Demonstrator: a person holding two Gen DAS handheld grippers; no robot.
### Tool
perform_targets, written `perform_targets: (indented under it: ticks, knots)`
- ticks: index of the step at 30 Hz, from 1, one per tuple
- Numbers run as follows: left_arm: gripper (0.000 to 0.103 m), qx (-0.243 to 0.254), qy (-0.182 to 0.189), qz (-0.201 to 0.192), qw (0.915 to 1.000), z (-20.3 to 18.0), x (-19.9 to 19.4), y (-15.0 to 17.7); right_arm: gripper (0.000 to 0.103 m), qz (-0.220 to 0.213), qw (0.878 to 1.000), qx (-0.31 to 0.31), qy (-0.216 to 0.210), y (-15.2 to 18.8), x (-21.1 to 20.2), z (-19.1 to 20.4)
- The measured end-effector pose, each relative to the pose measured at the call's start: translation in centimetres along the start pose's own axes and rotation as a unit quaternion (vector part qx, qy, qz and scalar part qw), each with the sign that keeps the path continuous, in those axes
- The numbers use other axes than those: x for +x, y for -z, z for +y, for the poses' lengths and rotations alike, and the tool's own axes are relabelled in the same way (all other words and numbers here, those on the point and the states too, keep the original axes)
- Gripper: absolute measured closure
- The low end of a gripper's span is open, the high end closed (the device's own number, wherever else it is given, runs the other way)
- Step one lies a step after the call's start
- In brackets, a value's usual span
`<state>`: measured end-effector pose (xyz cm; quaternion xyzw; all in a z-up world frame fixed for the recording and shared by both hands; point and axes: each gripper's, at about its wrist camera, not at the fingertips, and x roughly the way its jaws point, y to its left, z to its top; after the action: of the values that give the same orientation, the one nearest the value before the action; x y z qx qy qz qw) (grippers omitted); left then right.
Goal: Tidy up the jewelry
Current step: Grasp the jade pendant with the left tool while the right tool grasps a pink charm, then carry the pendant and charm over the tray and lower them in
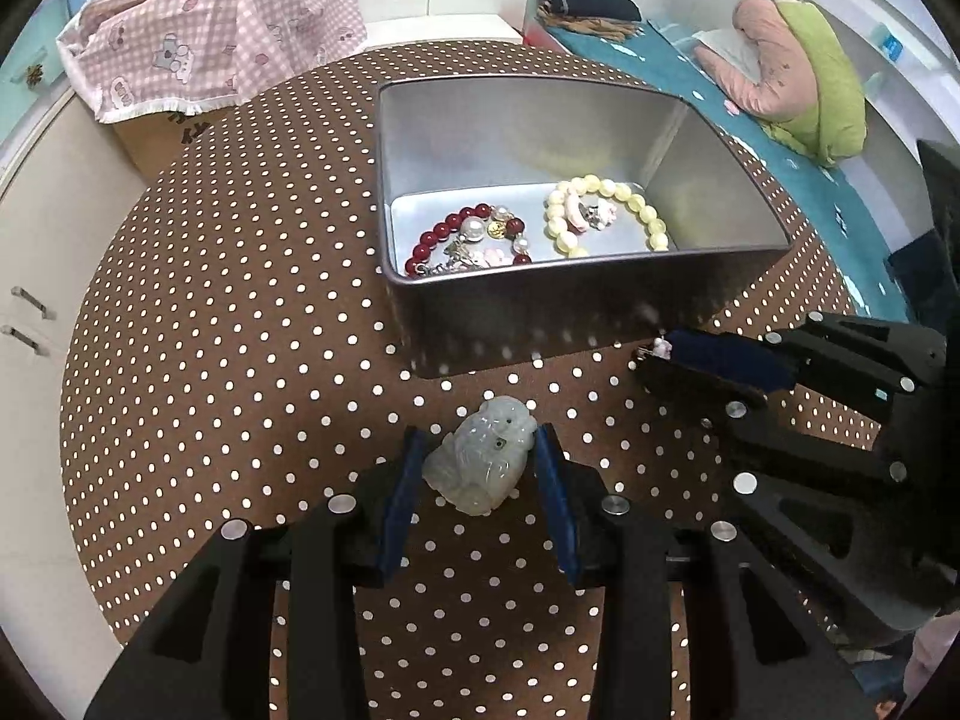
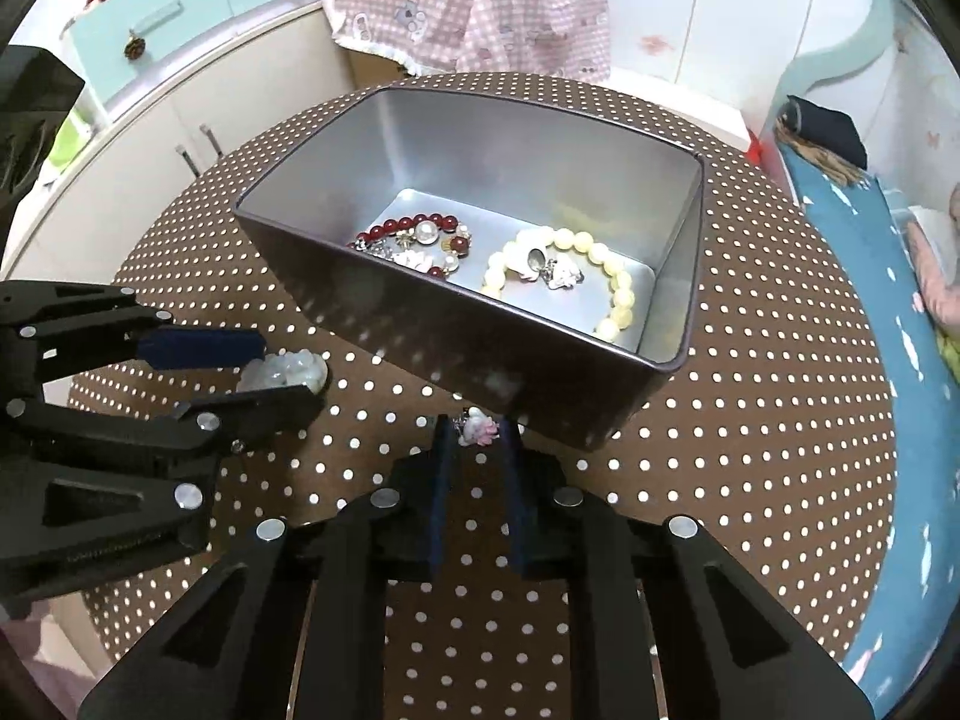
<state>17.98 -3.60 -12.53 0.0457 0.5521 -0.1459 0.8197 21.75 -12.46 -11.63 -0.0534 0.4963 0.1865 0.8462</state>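
**Jewelry going piece by piece toward the tin**

Jewelry is lying partly in the open metal tin (image 1: 540, 324) and partly on the dotted tablecloth (image 1: 240, 360) in front of it. A pale jade carving (image 1: 480, 450) is sitting on the cloth between the blue pads of the left gripper (image 1: 480, 468), which is pointing steeply down and squeezing it from both sides. Just beside it, the right gripper (image 2: 477, 438) is angling down at the tin's near wall, its jaws drawn in around a small pink-and-white charm (image 2: 478, 426) at their tips. Inside the tin, a red bead bracelet (image 1: 468, 240) and a cream bead bracelet (image 1: 606, 213) are resting side by side. A pink checked cloth (image 1: 210, 42) is draping a cardboard box behind; its printed letters are too cut off to read.
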Motion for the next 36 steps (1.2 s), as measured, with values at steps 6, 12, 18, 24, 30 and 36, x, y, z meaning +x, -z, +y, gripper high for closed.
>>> perform_targets:
  ticks: [6, 12, 18, 24, 30, 36]
  knots:
    - [0.067, 0.002, 0.0, -0.007, 1.0, -0.5, -0.8, -0.2, 0.087, -0.008, 1.0, 0.002, -0.001, 0.7, -1.5, -0.3]
    - [0.067, 0.004, -0.001, -0.02, 0.9998, -0.9, -2.2, -0.3, 0.087, -0.013, 1.0, 0.003, -0.006, 1.2, -3.1, -0.1]
    - [0.067, 0.007, -0.004, -0.035, 0.9993, -1.3, -3.9, 0.1, 0.087, -0.022, 1.0, 0.008, -0.008, 1.7, -4.5, 0.2]
    - [0.067, 0.008, -0.006, -0.049, 0.9988, -1.9, -5.4, 0.5, 0.087, -0.04, 0.999, 0.007, -0.004, 1.5, -6.4, 0.6]
    - [0.067, 0.004, 0.003, -0.065, 0.9979, -2.3, -6.9, 0.1, 0.087, -0.065, 0.998, 0.002, 0.003, 0.8, -8.8, 0.9]
    - [0.067, -0.001, 0.002, -0.083, 0.9965, -2.3, -8.5, -0.7, 0.087, -0.085, 0.996, -0.005, 0.008, -0.2, -10.8, 1.3]
